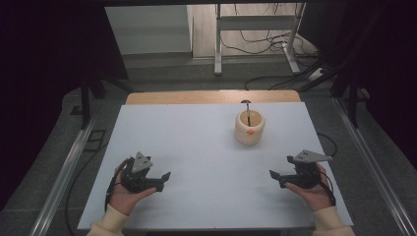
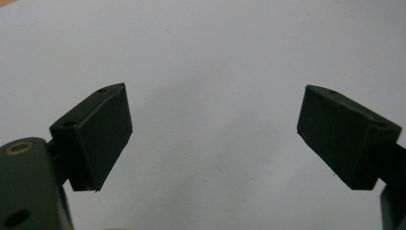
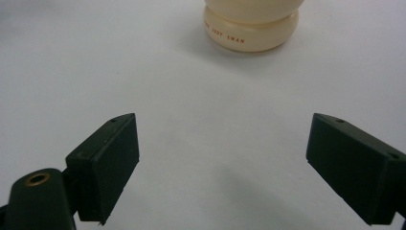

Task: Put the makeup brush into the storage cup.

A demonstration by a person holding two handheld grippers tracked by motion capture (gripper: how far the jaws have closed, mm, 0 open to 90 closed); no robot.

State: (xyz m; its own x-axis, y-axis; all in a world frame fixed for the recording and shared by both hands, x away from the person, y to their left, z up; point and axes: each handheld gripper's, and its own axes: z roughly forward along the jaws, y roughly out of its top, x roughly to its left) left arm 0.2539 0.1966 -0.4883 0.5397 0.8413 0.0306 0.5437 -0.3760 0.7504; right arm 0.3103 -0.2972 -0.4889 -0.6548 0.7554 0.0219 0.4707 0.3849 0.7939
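**Both claws parked wide, cup waiting at the back**

So here's where we are: the left gripper [image 1: 156, 181] and the right gripper [image 1: 281, 178] both sit low near our edge of the table [image 1: 187, 147], one at each side, jaws pointing inward toward each other. Both are spread wide with nothing between the jaws – the left gripper view has bare white tabletop in the gap, and the right gripper view has the same, with the base of the cream cup [image 3: 251, 24] up ahead beyond the jaws.

The cream cup [image 1: 249, 127] stands upright toward the far right part of the table, well apart from either claw. A dark spoon [image 1: 248, 110] or stirrer of some kind stands in it, handle end poking up above the rim – too small for us to tell exactly what it is. There's a small orange mark on the cup's front and some lettering round its base.

Why this layout? Our guess is it's a neutral ready pose: hands apart, jaws open, so either one can go in without the other blocking. The cup sits closer to the right gripper, and that claw's camera already has it roughly in line, so we'd bet the right one goes for it, or for the thing inside. The utensil stands pretty upright, so a pinch from above looks doable, but the cup seems light and could tip if it's nudged sideways.
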